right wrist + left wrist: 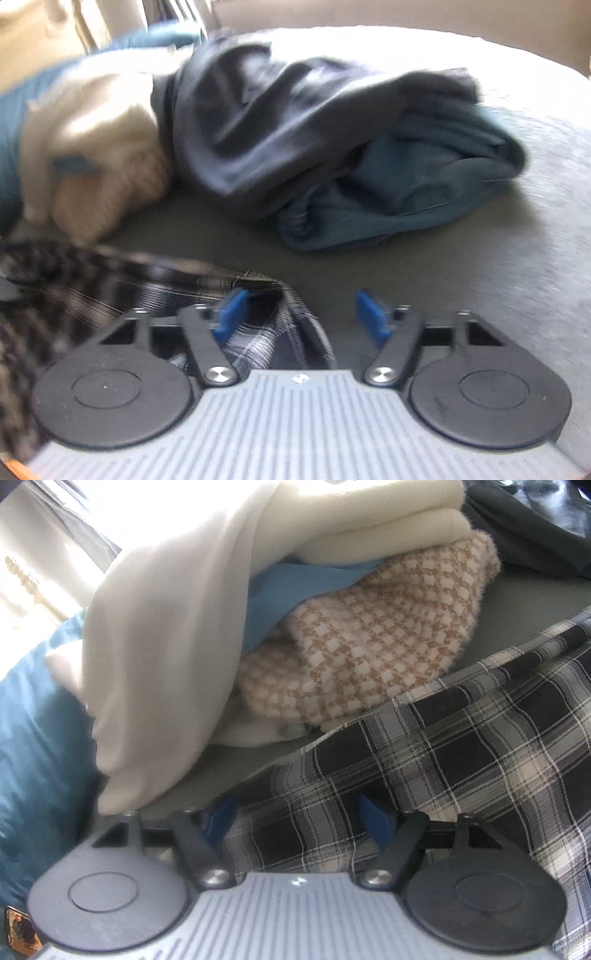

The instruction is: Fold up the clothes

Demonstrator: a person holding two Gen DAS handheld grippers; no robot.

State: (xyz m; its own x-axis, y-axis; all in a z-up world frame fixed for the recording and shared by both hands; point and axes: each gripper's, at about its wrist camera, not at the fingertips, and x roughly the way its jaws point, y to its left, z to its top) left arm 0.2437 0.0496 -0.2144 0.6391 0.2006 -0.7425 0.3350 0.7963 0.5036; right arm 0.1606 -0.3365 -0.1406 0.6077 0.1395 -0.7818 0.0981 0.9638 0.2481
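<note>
We work on a grey bed surface (480, 258), sunlit toward its far edge, with bare room on the right. The plaid shirt (443, 760) lies flat before us. Our left gripper (299, 812) hangs over it, fingers spread, pinching nothing. Our right gripper (301, 314) is spread too, the shirt's corner loose between its fingers. A cream and houndstooth pile (351, 635) and dark garments (314, 129) crowd behind.

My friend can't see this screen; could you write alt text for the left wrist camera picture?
An open left gripper hovers over a black-and-white plaid garment spread on a grey surface. Behind it sits a pile of clothes: a cream garment, a tan houndstooth knit and something light blue. A teal cushion lies at left.
</note>
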